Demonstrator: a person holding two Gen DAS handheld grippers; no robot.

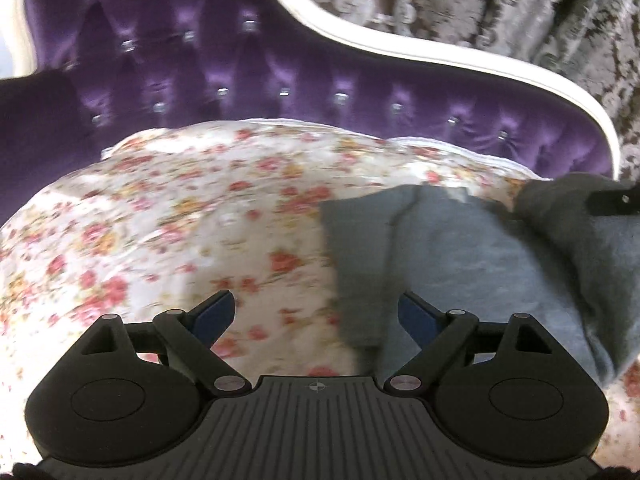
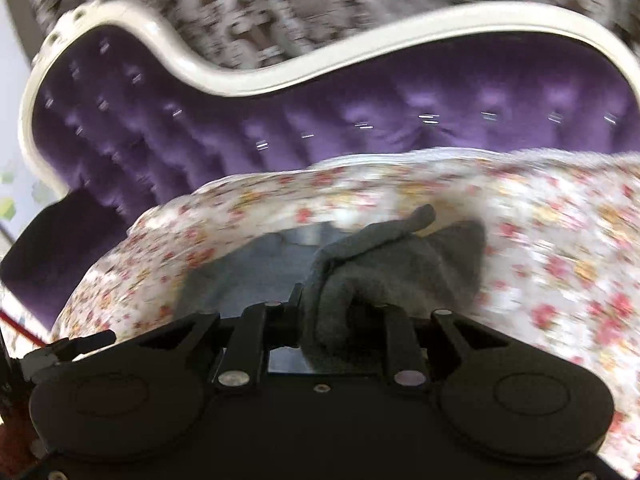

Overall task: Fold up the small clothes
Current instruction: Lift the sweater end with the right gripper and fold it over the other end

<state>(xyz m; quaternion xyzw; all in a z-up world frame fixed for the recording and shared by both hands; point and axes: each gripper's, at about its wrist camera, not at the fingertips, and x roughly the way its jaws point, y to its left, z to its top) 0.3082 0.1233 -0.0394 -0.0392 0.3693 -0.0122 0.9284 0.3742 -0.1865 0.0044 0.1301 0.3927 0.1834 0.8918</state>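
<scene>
left wrist view: the left gripper hangs over the bed with its two blue-tipped fingers spread well apart and nothing between them. below it lies a flowered bedspread, white with pink and yellow blossoms. a grey garment lies on the bedspread to the right of centre; its left edge runs down between the fingers, and the right finger sits over the cloth. at the far right the cloth rises into a darker bunched fold, where a black part of the right gripper shows at the frame edge. behind the bed stands a purple tufted headboard with a curved white frame, and behind that a patterned grey curtain.

right wrist view: the picture is motion-blurred. the right gripper has its fingers drawn together, clamped on a bunched fold of the grey garment. the cloth wraps around the finger area and hides the tips. the rest of the garment spreads left and away, flat on the flowered bedspread. the purple headboard and its white frame fill the background, with the curtain above.
</scene>
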